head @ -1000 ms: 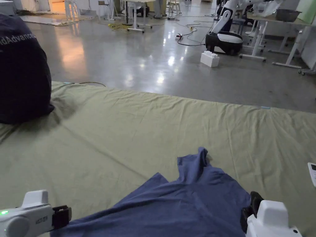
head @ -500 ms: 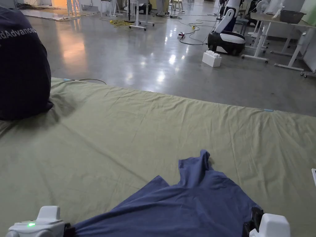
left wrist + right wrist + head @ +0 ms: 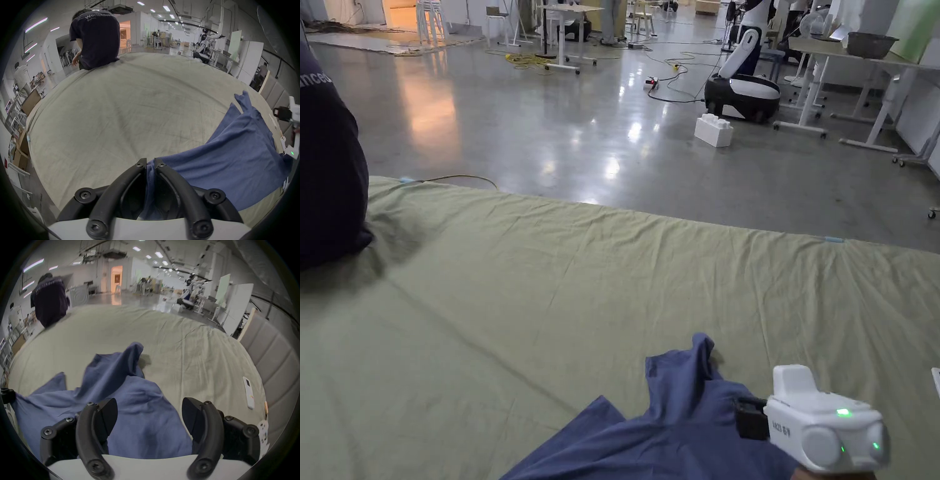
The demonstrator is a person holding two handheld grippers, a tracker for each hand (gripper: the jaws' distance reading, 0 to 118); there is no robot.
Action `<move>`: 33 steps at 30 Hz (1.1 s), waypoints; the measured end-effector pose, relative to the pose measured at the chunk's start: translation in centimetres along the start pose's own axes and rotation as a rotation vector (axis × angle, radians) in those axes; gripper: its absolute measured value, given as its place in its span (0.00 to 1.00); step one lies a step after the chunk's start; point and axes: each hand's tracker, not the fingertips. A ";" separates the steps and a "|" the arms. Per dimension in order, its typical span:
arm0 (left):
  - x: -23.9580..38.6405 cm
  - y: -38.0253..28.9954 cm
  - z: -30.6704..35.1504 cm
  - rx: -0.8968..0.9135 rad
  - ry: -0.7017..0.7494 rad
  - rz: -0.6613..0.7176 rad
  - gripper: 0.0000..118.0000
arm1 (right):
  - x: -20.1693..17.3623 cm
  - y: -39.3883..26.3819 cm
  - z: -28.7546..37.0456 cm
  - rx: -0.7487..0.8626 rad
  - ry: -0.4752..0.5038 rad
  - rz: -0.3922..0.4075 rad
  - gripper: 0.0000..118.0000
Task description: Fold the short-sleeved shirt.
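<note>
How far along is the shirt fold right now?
Early. Done: the blue shirt lies on the green sheet, but it is rumpled and bunched, with no neat fold visible. In hand: the left tool is shut on a shirt edge; the right tool is open, jaws apart over the fabric. Left: a right-side grip, spreading it flat, then all the folds.

The head view looks down across the green sheet (image 3: 550, 281); both gripper views sit low, sharing it.

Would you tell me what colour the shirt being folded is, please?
The shirt is plain blue, with no pattern; the right gripper view shows it best.
</note>
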 end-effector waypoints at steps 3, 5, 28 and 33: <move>0.3 0.3 0.3 0.005 0.004 -0.003 0.07 | 0.3 2.0 -4.7 -0.082 0.018 0.077 0.76; 0.4 0.6 0.4 0.008 0.004 0.001 0.07 | 0.6 2.7 -7.2 -0.145 0.051 0.055 0.76; 0.9 1.6 2.0 0.101 -0.035 0.004 0.07 | -0.9 2.7 -1.5 0.043 -0.042 0.069 0.02; 1.9 4.4 4.9 0.216 -0.096 -0.003 0.07 | 0.6 4.0 6.5 0.181 -0.102 0.086 0.02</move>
